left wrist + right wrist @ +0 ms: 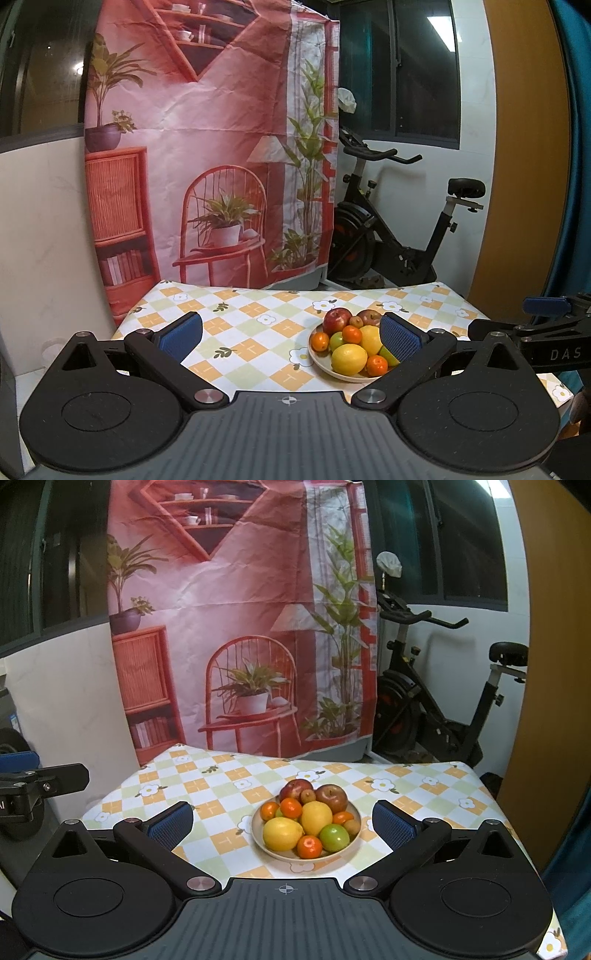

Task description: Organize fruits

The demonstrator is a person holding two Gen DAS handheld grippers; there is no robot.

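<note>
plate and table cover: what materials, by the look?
Plate: looks like matte beige ceramic or melamine; smooth rim, no shine, so it stays open. Table cover: likely printed fabric or vinyl; flat checked flower pattern that drapes over the table edge. Gripper pads: blue ribbed rubber, apparently.

1. The left gripper [290, 338] hangs above the near table edge, blue pads spread wide, nothing between them.
2. A plate [318, 360] piled with fruit sits on the checked tablecloth [243, 325], partly hidden behind the gripper's right pad.
3. The right gripper [546, 325] pokes in from the right edge.
4. An exercise bike [399, 236] stands behind the table.
</note>
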